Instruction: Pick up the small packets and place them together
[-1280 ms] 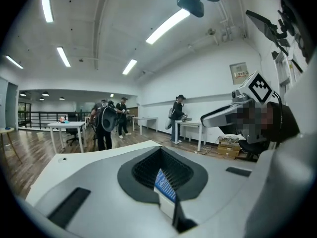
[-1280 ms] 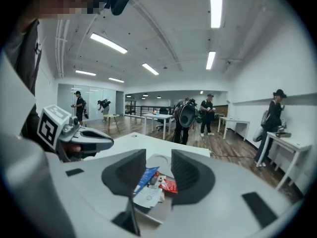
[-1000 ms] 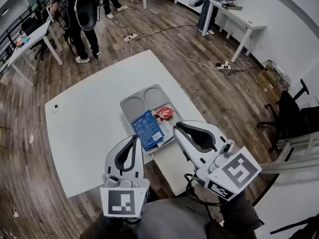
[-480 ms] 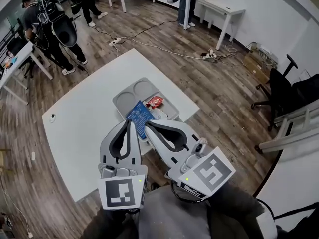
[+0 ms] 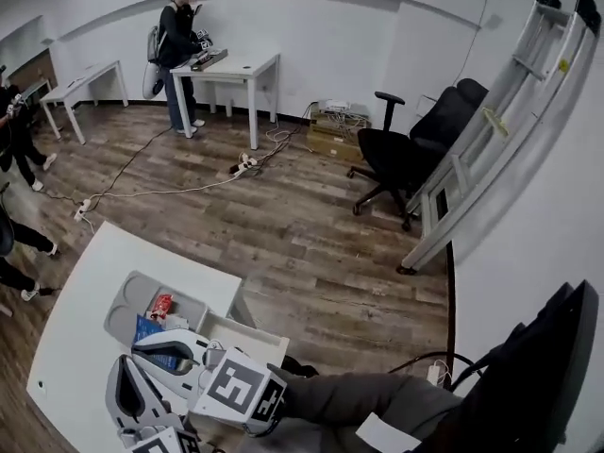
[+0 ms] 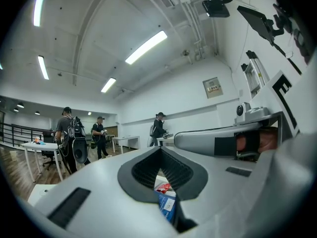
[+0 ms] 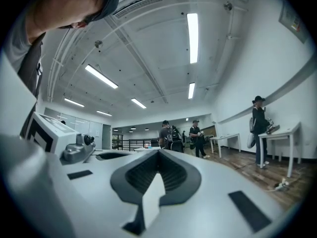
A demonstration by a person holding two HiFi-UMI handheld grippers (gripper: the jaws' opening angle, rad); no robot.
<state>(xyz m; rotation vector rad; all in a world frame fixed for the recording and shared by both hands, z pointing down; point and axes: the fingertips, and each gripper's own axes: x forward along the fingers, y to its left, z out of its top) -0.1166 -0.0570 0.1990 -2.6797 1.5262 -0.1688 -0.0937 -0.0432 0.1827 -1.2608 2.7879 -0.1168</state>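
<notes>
Since the earlier frames the head view has swung up across the room, so the desk point(image 5: 75, 338) now fills only its lower left corner; the packets have stayed put. The blue packet point(image 5: 148, 329) and the red packet point(image 5: 161, 306) lie just beside each other in the grey tray point(image 5: 125, 298), which sits along the desk edge nearest the person. The right gripper point(image 7: 158, 152) hangs level just short of the tray, fingers together. The left gripper point(image 6: 159, 148) is beside it, its fingers also meeting at the tips, and both packets show through the gap behind those tips. Farther off stand a black chair point(image 5: 408, 155) and a leaning ladder point(image 5: 498, 125).
</notes>
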